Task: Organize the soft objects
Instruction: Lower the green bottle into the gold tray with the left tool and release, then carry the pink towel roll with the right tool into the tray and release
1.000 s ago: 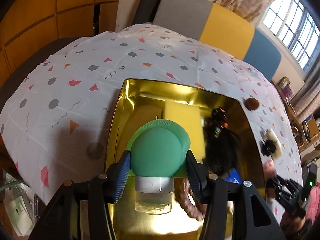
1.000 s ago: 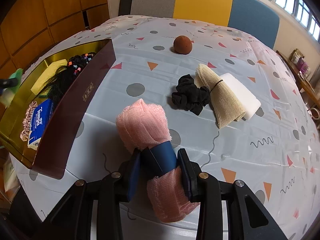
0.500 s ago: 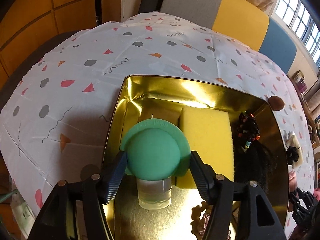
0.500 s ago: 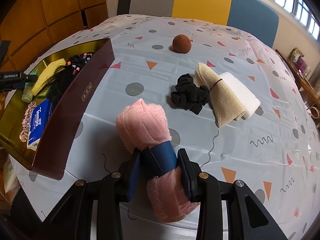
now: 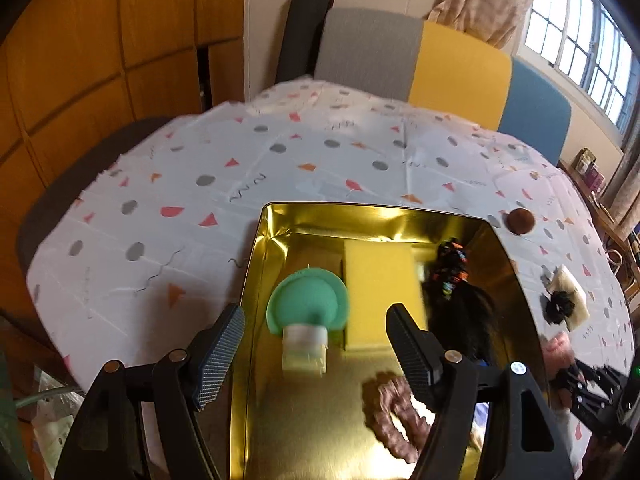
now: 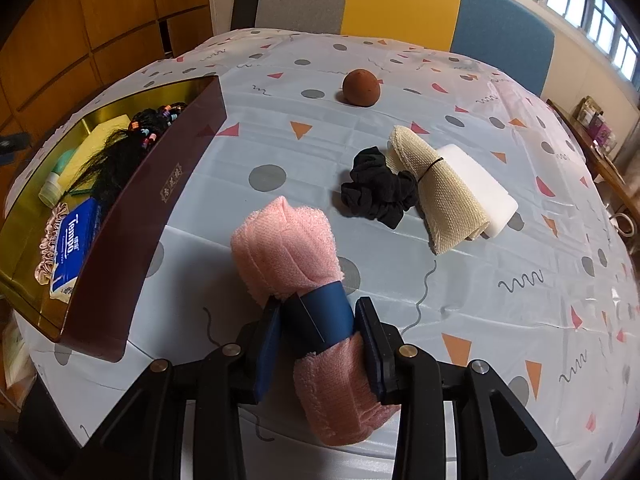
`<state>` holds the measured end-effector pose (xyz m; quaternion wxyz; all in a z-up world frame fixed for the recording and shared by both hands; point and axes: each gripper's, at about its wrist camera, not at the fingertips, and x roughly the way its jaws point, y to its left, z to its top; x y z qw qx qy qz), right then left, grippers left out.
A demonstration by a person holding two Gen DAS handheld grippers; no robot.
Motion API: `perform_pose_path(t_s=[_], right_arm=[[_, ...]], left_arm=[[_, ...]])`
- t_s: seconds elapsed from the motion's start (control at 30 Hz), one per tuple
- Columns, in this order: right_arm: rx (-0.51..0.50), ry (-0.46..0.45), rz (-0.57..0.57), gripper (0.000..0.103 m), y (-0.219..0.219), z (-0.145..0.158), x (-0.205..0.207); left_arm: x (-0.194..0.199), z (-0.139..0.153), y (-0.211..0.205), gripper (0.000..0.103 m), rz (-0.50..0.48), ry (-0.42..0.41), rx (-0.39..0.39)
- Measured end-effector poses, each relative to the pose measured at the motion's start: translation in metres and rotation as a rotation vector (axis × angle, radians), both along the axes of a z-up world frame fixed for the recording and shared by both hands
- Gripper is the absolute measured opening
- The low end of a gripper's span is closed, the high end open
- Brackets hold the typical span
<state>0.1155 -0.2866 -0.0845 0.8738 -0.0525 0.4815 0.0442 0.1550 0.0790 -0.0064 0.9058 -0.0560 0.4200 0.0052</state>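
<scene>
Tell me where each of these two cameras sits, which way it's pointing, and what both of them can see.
Left wrist: rides on the left gripper, looking forward and down into the gold tin at the green-capped bottle; its open black fingers show.
Right wrist: rides on the right gripper, looking across the patterned tablecloth; its fingers are shut on the pink towel roll.
Shared: the tin, yellow sponge, black wig, brown ball and black scrunchie.
</scene>
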Motion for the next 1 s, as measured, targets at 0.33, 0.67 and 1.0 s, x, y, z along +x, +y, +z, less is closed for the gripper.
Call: perform_pose_path(t_s=[0.33, 0.67, 1.0], right_arm=[[-0.011, -0.004, -0.036, 0.037, 0.003, 0.003, -0.001], [0.030, -0.021, -0.071, 0.036, 0.004, 0.020, 0.003], [0.071, -0.111, 0.002, 0.036, 0.037, 0.061, 0.007]], left_arm=[[-0.063, 0.012, -0.013, 0.075, -0.037, -0.055, 0.004], [-0.083, 0.008, -0.012, 0.075, -0.039, -0.043, -0.001], [-0.087, 0.006, -0.007, 0.075, -0.029, -0.038, -0.005]])
